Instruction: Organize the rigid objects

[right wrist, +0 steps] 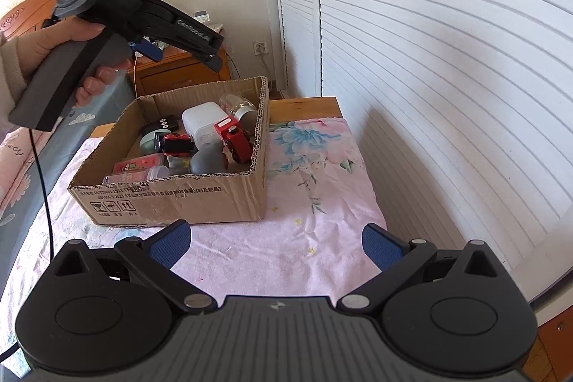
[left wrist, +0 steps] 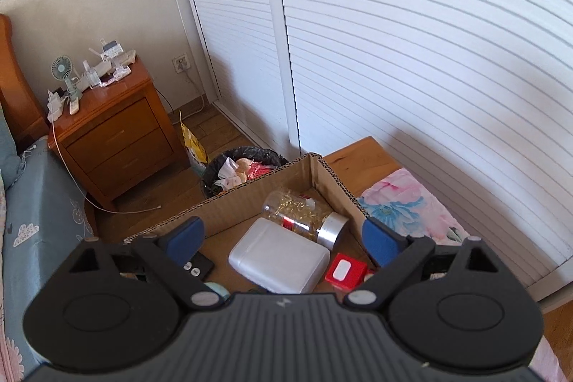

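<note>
The cardboard box (right wrist: 172,199) sits on the pink floral cloth (right wrist: 315,188), holding a white case (left wrist: 279,256), a clear jar (left wrist: 304,219) at its 1 o'clock and a red box (left wrist: 345,272) at its 4 o'clock. The left gripper (left wrist: 283,233) hovers above the box, tongs apart and empty. At the box's 5 o'clock, the right gripper (right wrist: 275,238) is likewise spread, holding nothing.
</note>
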{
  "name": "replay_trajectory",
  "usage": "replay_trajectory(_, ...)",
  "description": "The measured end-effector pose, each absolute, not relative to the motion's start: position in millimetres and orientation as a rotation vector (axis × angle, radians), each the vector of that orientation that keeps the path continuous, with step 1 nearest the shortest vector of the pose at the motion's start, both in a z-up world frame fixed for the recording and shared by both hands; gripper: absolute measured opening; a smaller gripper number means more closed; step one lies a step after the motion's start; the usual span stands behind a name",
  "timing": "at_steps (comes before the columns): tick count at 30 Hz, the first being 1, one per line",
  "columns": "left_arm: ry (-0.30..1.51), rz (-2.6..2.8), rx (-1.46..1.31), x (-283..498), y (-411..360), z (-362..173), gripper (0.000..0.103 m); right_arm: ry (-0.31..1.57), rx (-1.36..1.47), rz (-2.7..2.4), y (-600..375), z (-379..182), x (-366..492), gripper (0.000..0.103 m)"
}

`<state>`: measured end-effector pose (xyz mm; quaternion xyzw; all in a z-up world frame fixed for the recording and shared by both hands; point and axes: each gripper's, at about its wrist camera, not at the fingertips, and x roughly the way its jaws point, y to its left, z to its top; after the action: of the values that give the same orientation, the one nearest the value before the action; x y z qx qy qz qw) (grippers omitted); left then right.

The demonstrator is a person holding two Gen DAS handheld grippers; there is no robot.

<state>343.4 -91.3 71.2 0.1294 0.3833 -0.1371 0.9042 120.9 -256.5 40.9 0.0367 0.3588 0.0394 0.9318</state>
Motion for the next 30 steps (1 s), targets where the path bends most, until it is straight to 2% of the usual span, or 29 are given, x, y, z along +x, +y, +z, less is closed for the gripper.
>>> replay_trajectory(4,0.715,-0.273,0.25,289.8,-64.8,91.2,0.101,0.725,0.057,0.086,-246.5,47.2,115.6,0.103)
replay_trajectory(11,0.574,-0.15,0.242,188.8,-25.9,80.7,0.102,0.741,0.012,0.083,-225.4,48.8,114.5,0.103)
replay_trajectory(22,0.691,0.018,0.089,112.8,-8.0,28.8,0.102,0.787,-0.059,0.052,-187.1,36.7,110.9,0.103)
replay_trajectory(30,0.7,0.022,0.057,96.4,-4.1,34.6,0.102,0.787,-0.068,0.046,-172.9,43.5,98.9,0.103)
